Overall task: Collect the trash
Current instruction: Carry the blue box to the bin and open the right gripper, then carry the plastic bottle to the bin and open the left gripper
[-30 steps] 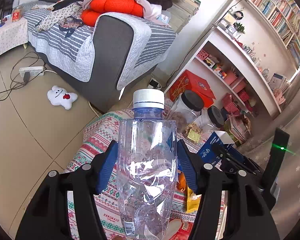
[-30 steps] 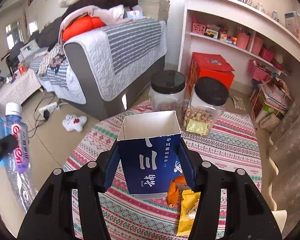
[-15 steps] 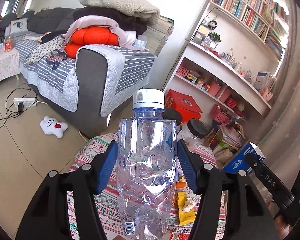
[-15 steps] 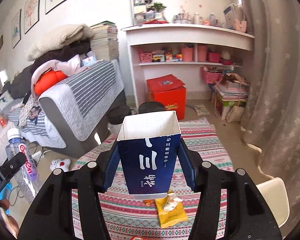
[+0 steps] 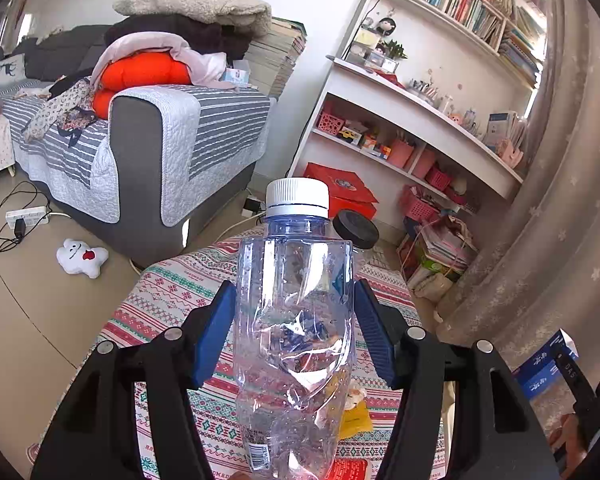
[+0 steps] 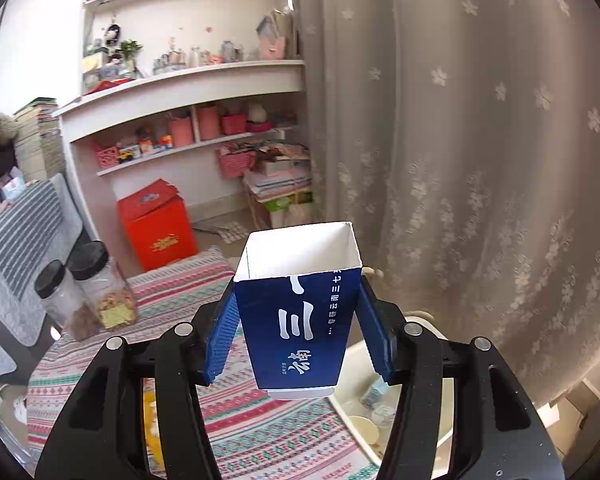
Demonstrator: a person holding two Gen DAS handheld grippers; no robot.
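Note:
My left gripper [image 5: 294, 330] is shut on a crumpled clear plastic bottle [image 5: 296, 320] with a white cap, held upright above the patterned table [image 5: 172, 296]. In the right wrist view my right gripper [image 6: 298, 330] is shut on an open blue carton [image 6: 300, 312] with white lettering. That carton [image 5: 542, 364] also shows at the lower right of the left wrist view. Below and right of the carton stands a cream bin [image 6: 380, 412] with scraps inside. A yellow snack wrapper [image 5: 354, 416] lies on the table behind the bottle.
Two black-lidded jars [image 6: 80, 296] stand at the table's far edge. A grey sofa [image 5: 152, 152] with bedding is on the left, white shelves [image 6: 188, 92] and a red box [image 6: 158, 228] behind, a lace curtain [image 6: 480, 160] on the right. A plush toy [image 5: 82, 256] and cables lie on the floor.
The right gripper has swung to the right with the carton, from facing the sofa and jars to the curtain and the bin. The left gripper has shifted sideways with the bottle.

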